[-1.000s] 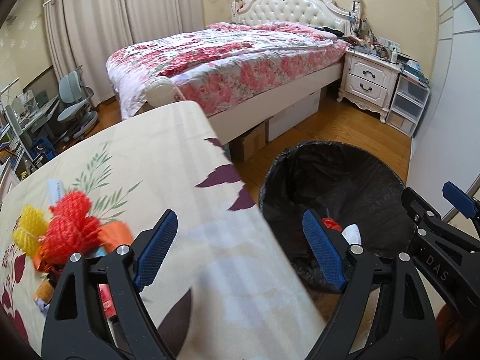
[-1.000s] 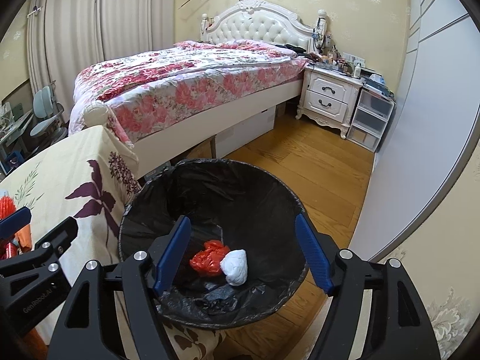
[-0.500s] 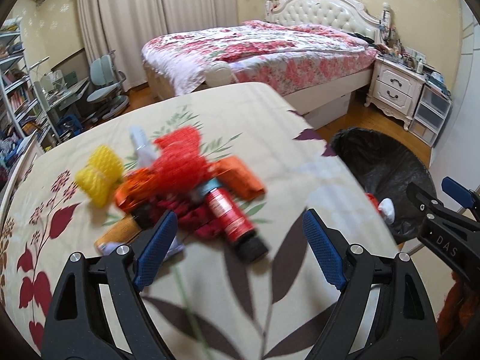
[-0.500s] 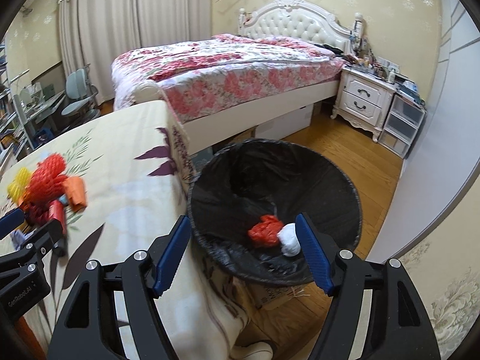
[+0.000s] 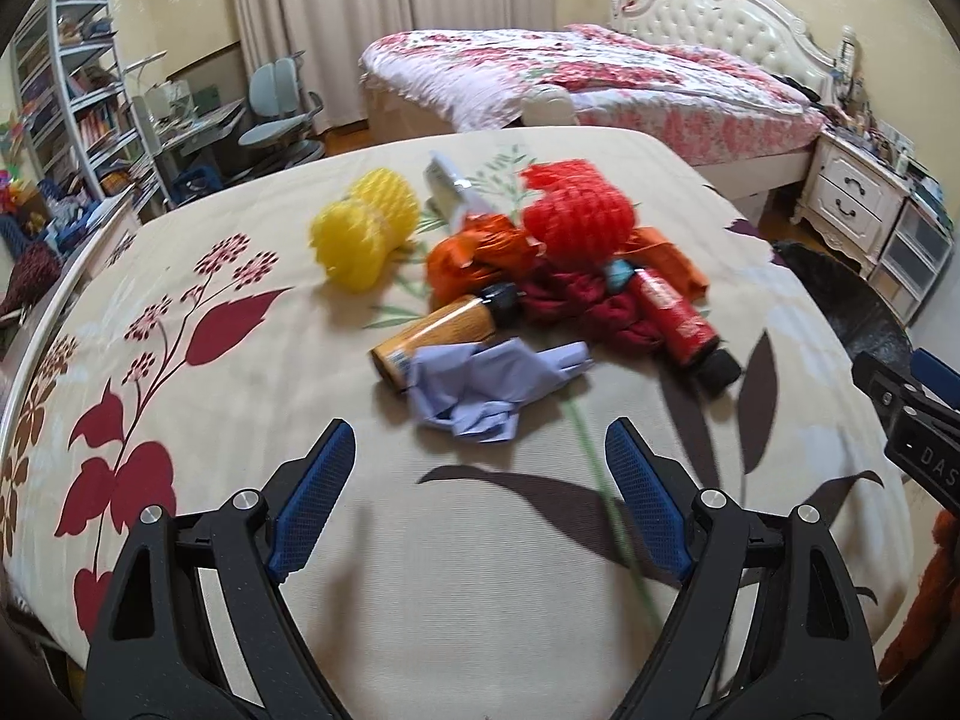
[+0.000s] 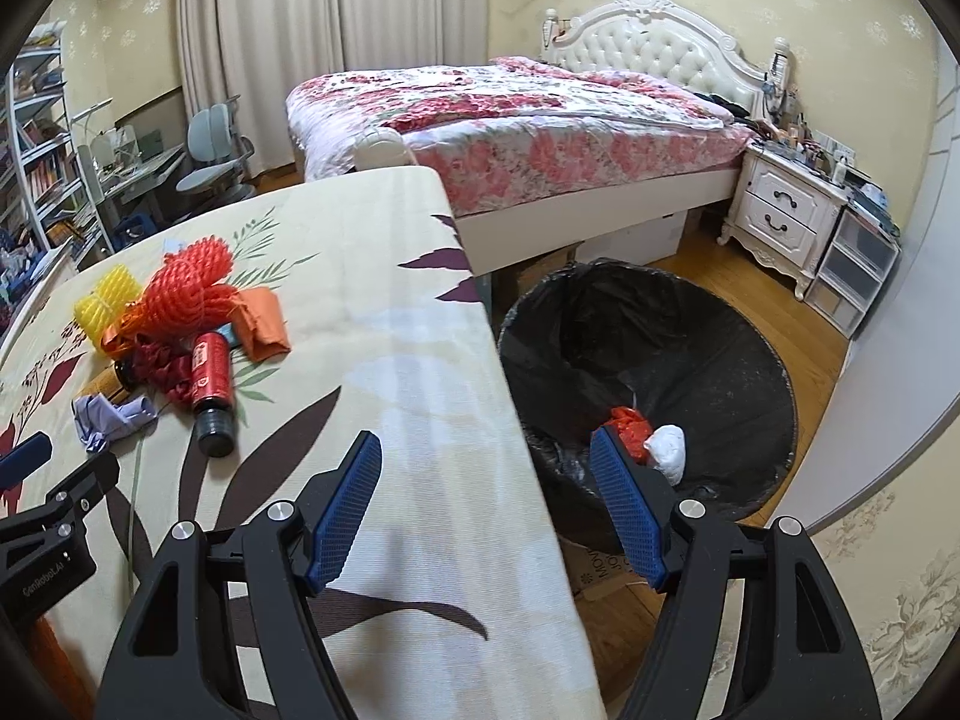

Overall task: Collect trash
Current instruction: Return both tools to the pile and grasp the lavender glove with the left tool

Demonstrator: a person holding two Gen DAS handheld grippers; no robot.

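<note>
Both grippers hang spread and empty: the left gripper (image 5: 474, 504) short of the trash pile (image 5: 540, 276) on the table (image 5: 420, 600), the right gripper (image 6: 486, 510) over the table edge. Blur smears the pile; the bin (image 6: 690, 324) is partly hidden behind the table.

I read "DAS" in pale letters on the black plastic body of the right gripper (image 5: 927, 456) at the picture's right edge, and "GenRobot.AI" on the left gripper (image 6: 45, 576); the red bottle's (image 6: 210, 369) label stays illegible to me
</note>
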